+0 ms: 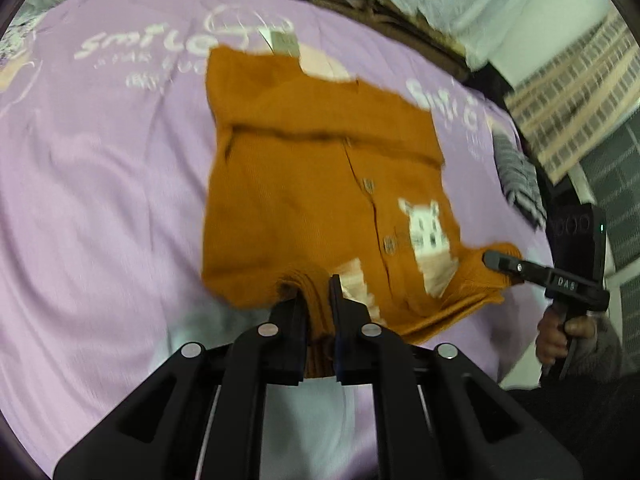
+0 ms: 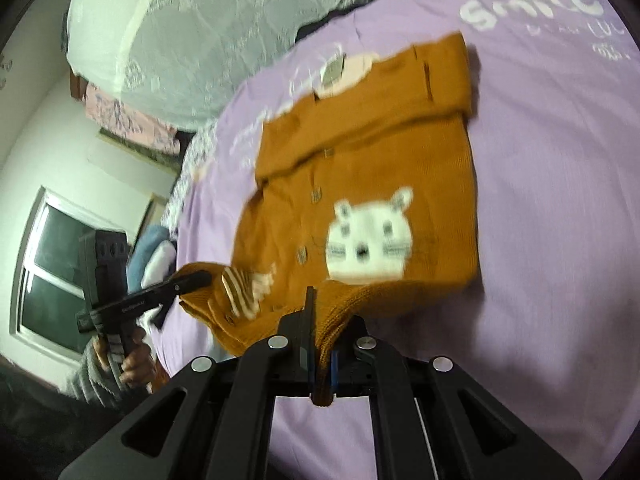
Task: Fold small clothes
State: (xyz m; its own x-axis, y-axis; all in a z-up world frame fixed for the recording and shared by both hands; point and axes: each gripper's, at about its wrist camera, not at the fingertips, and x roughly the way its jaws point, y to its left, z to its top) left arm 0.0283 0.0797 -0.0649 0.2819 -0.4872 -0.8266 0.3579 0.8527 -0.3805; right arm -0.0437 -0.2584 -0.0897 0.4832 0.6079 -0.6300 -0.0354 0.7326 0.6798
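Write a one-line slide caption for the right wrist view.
Right gripper and left gripper pinch the orange cat cardigan's hem over a lilac bedsheet.

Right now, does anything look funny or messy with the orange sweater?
Nothing is torn or spilled. The orange sweater lies on the purple sheet, sleeves folded across its front. Only its bottom hem is bunched and lifted, because the left tongs and right tongs each pinch it.

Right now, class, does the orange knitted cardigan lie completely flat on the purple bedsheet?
No: both the left gripper and right gripper pinch the orange knitted cardigan, lifting its hem.
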